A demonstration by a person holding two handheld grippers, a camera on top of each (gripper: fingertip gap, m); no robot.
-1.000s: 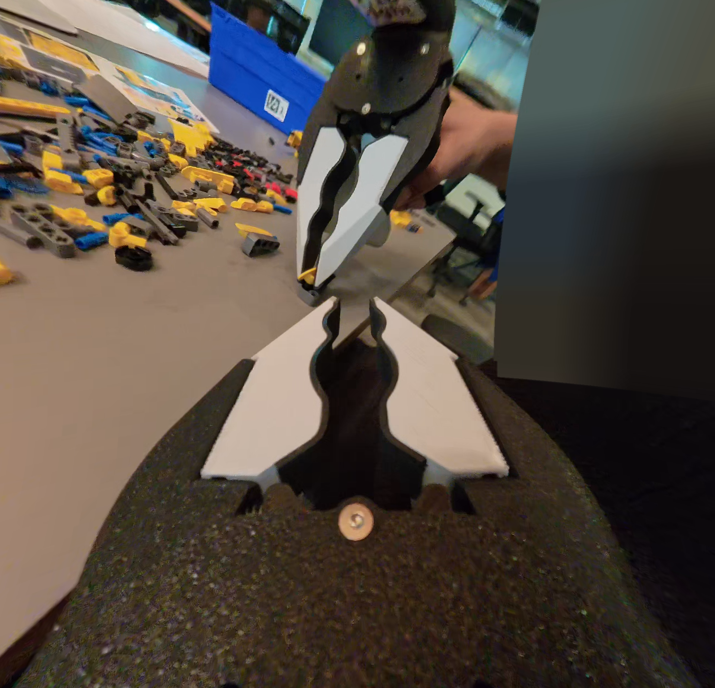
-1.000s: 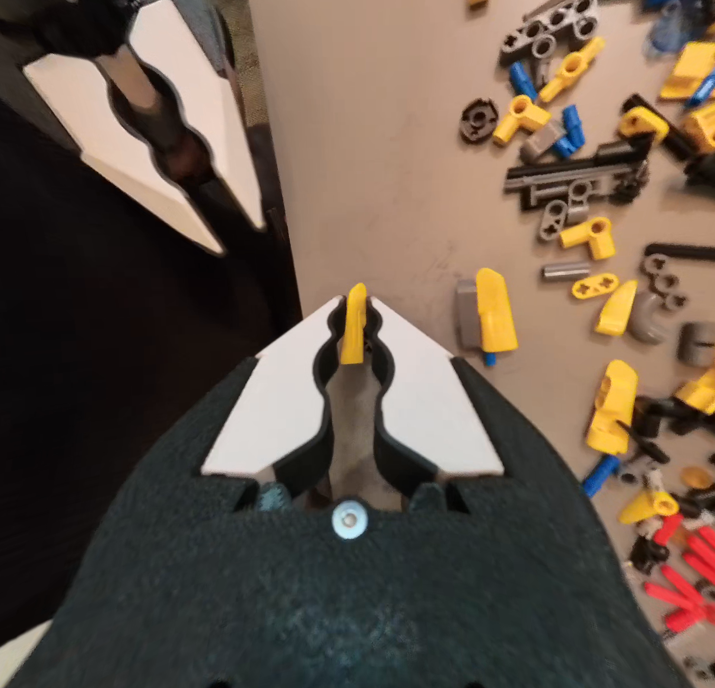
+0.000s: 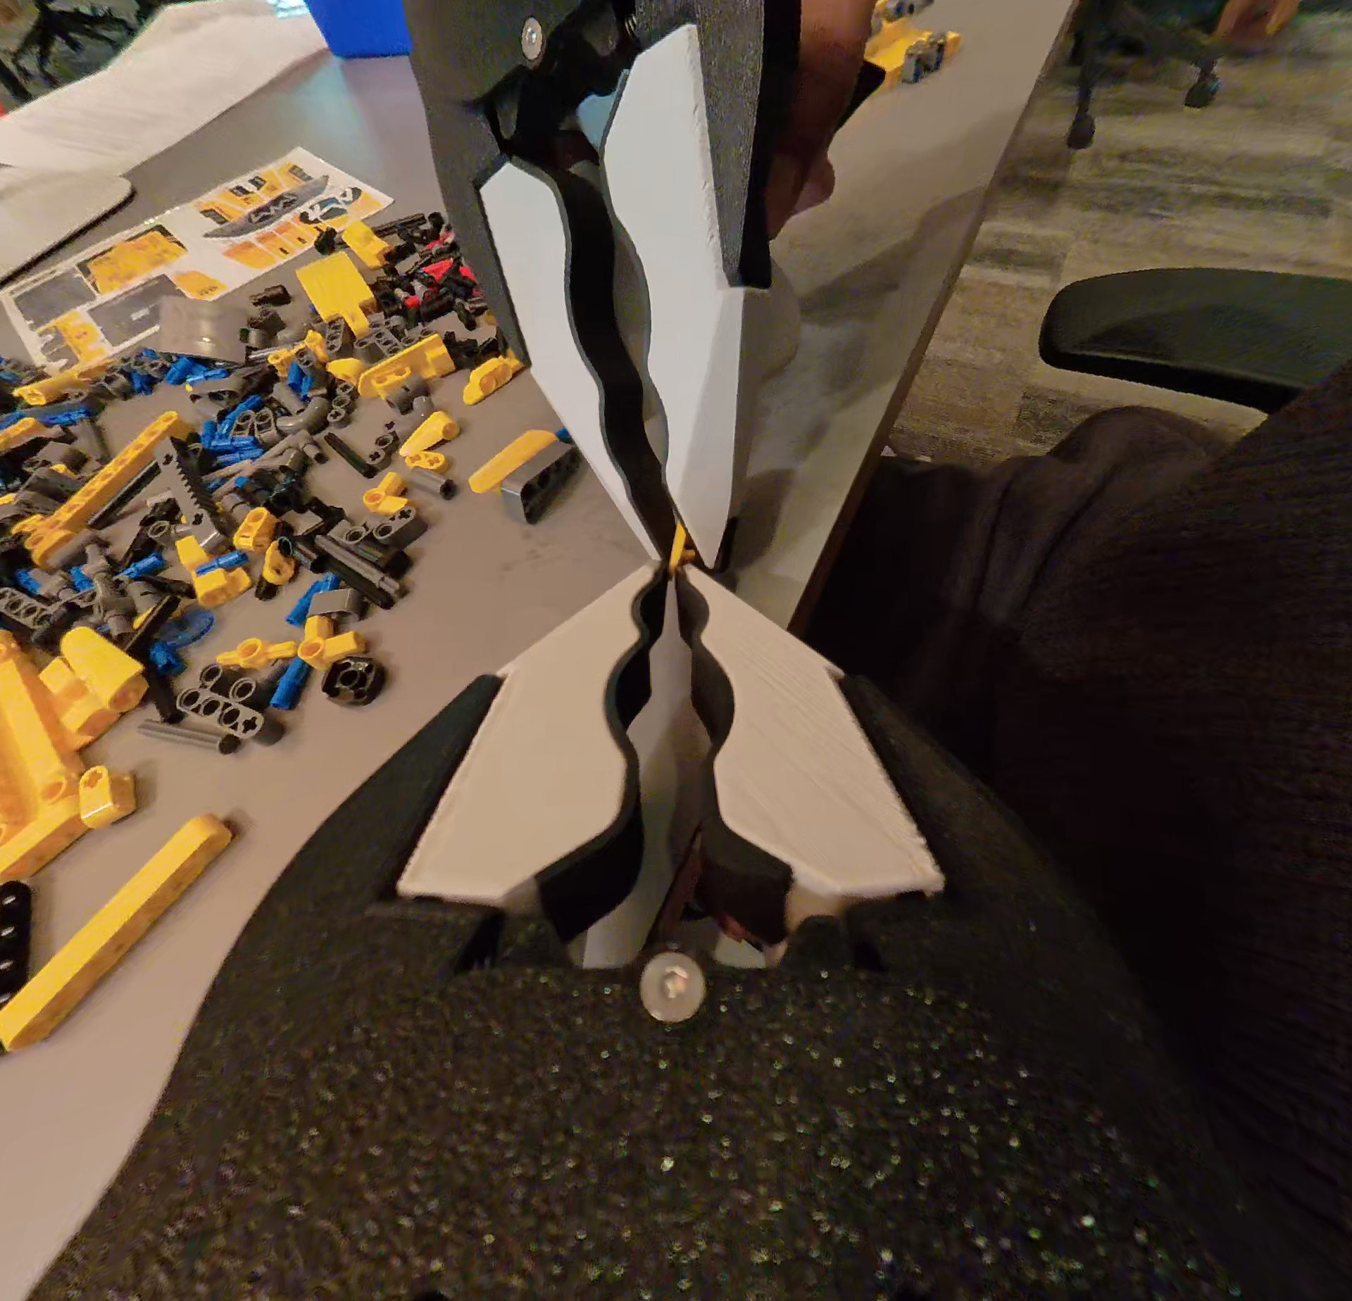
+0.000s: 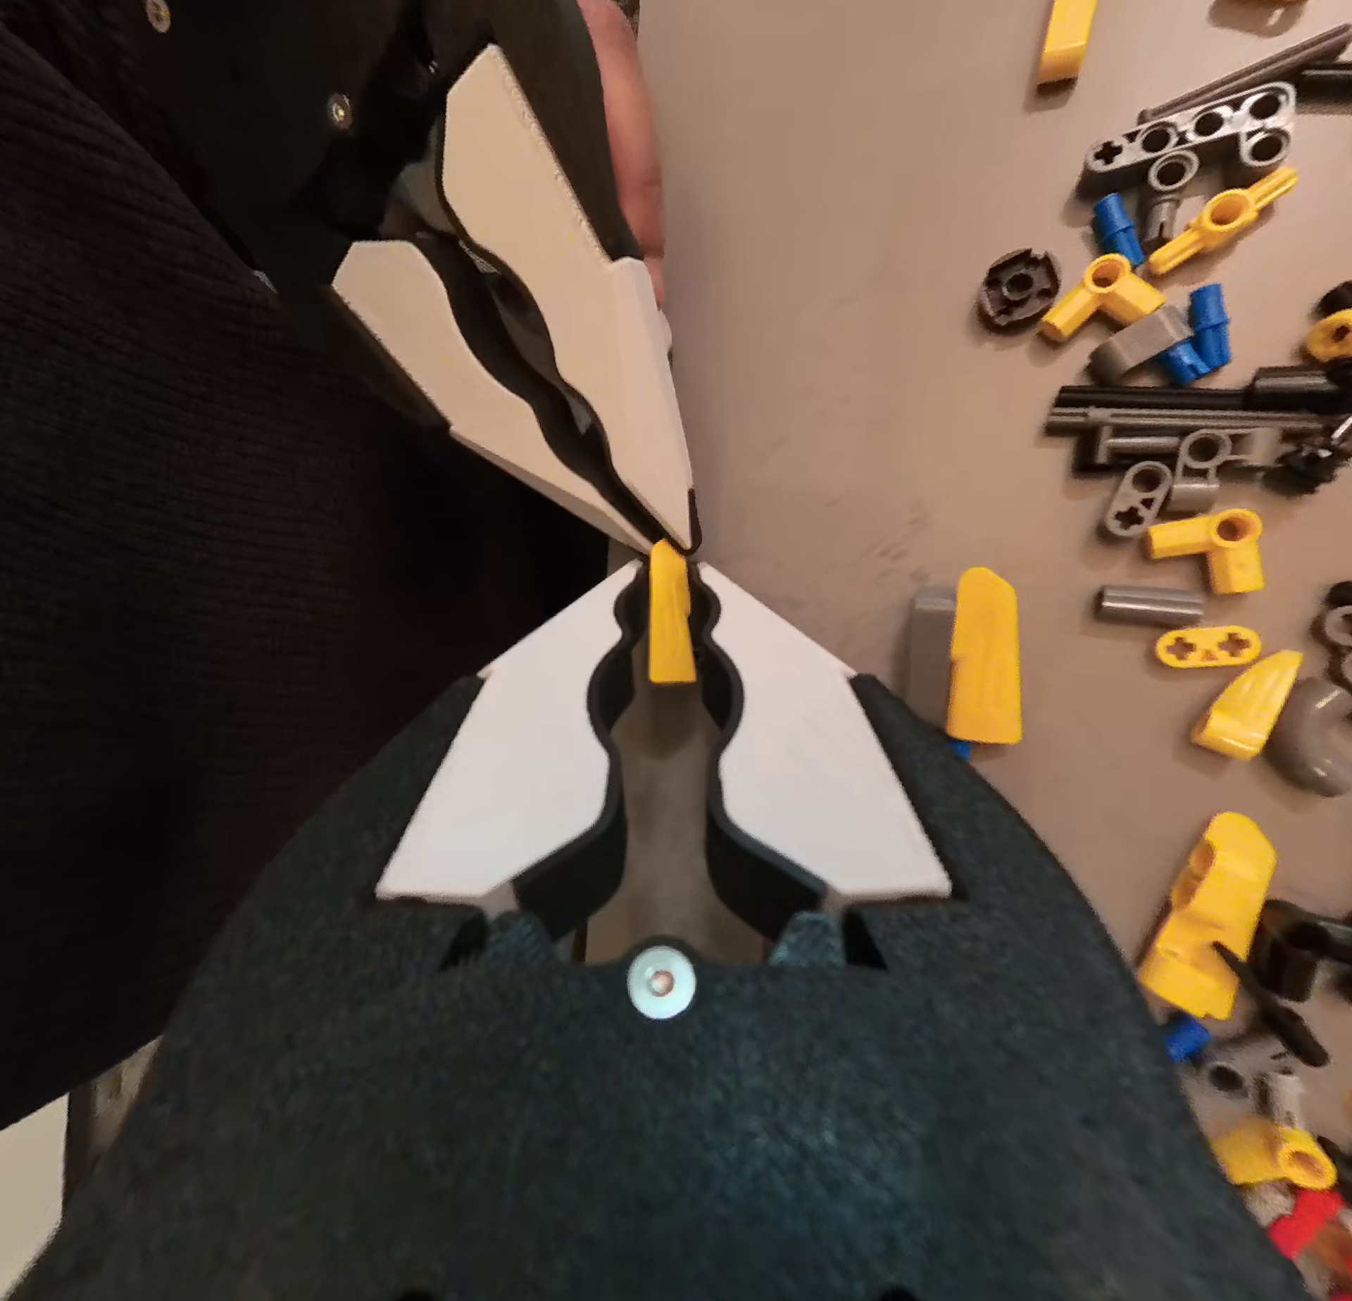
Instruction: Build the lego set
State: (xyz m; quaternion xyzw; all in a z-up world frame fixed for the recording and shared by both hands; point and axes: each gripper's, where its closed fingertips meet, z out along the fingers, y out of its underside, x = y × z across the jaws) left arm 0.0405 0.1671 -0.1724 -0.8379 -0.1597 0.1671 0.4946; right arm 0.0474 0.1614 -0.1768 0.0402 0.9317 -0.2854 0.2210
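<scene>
My right gripper (image 4: 666,571) is shut on a small yellow wedge-shaped piece (image 4: 669,629) and holds it above the near edge of the grey table (image 4: 805,315). The piece's pointed end sticks out past the fingertips. My left gripper (image 3: 669,575) meets the right one tip to tip, and its jaws are closed on that pointed end (image 3: 679,545). In the left wrist view the right gripper (image 3: 680,553) comes down from above, held by a hand. In the right wrist view the left gripper (image 4: 680,538) comes in from the upper left.
Many loose yellow, black, blue and grey building pieces (image 3: 219,498) cover the table's left part. A yellow-and-grey block (image 4: 980,666) lies closest to the grippers. A sticker sheet (image 3: 205,242) and a blue bin (image 3: 351,0) sit farther back. A black chair (image 3: 1200,330) stands beyond the table edge. My two grippers' fingertips are within a few centimetres of each other. Both grippers' tips are roughly 7 cm from the yellow-and-grey block (image 4: 980,666).
The two grippers have come together tip to tip. My left gripper was open and apart from the right one; now its jaws are closed on the tip of the yellow piece.
</scene>
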